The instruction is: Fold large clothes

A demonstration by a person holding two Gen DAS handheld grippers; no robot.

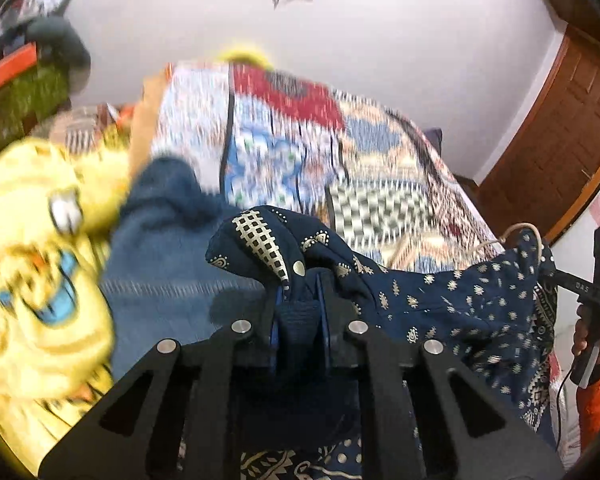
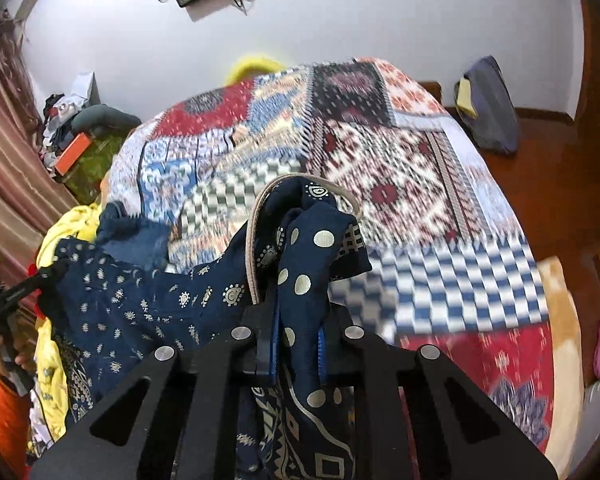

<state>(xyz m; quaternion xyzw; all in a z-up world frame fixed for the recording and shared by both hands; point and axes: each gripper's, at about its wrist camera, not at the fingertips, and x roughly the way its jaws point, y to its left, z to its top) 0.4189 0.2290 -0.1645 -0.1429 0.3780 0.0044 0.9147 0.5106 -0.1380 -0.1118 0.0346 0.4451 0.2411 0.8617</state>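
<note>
Navy printed garment (image 1: 452,304) spans sideways between my grippers, left gripper (image 1: 298,296) and right gripper (image 2: 296,300) each pinching a bunched edge in its jaws, above the patchwork bed (image 2: 440,184)

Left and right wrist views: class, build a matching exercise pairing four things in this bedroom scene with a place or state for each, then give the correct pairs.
Things:
1. navy printed garment
2. patchwork bedspread
3. yellow garment
4. orange box

Places or states:
A. spread over the bed
B. on the cluttered green surface
C. clamped by both grippers
D. heaped, left of the left gripper

Pairs: 1-C, 2-A, 3-D, 4-B
</note>
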